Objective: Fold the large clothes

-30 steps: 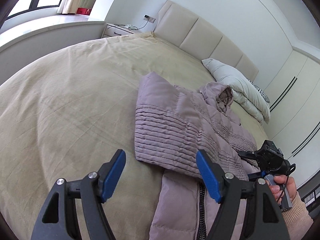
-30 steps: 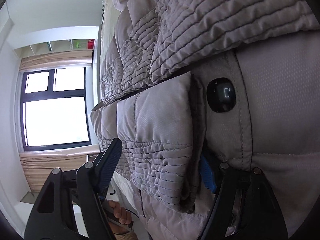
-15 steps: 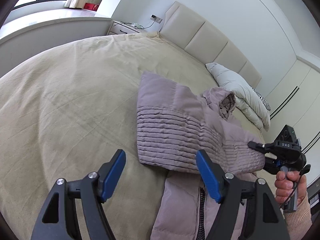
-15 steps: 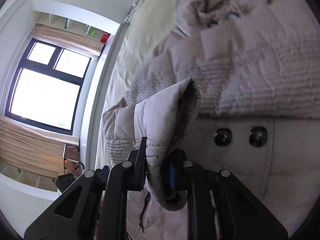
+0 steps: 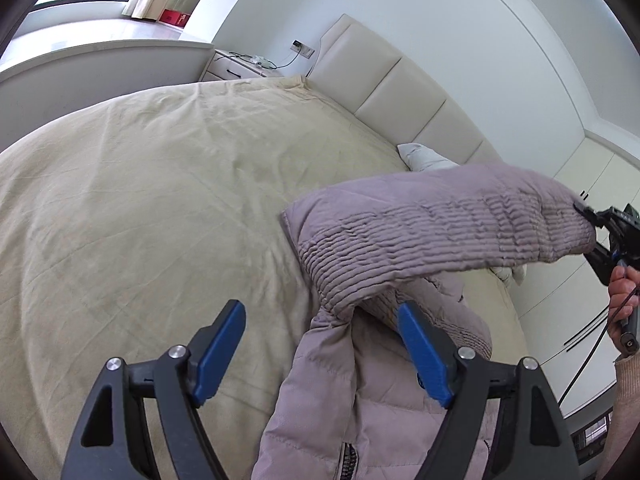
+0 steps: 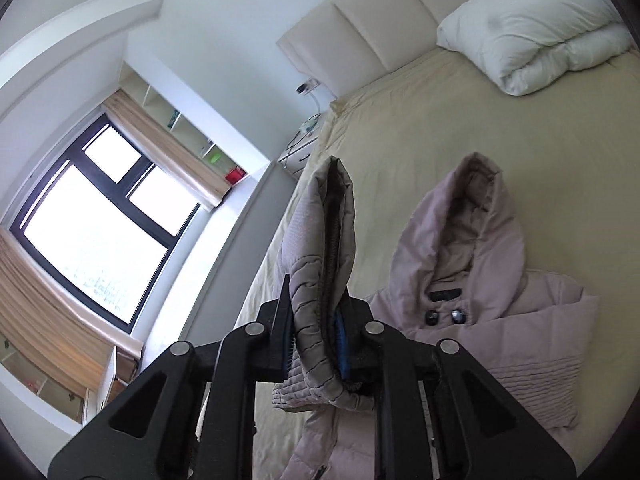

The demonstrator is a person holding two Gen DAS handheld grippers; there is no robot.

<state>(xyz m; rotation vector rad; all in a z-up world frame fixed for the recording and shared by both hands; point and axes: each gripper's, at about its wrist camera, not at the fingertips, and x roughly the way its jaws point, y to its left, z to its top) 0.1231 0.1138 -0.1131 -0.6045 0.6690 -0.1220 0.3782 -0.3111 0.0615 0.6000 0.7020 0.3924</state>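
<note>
Fold barely begun: coat (image 5: 360, 408) lies open on the bed (image 5: 140, 220), hood (image 6: 472, 216) spread at the far end. Right tool (image 6: 316, 344) is clamped on a raised sleeve (image 5: 440, 224). Left tool (image 5: 320, 356) hovers wide and empty over the coat's near part; body folds remain.

- Your left view looks low across the bed (image 5: 140, 208) from its foot edge toward the headboard (image 5: 384, 76).
- Your right view sits higher, sharing coat (image 6: 480, 280) and headboard.
</note>
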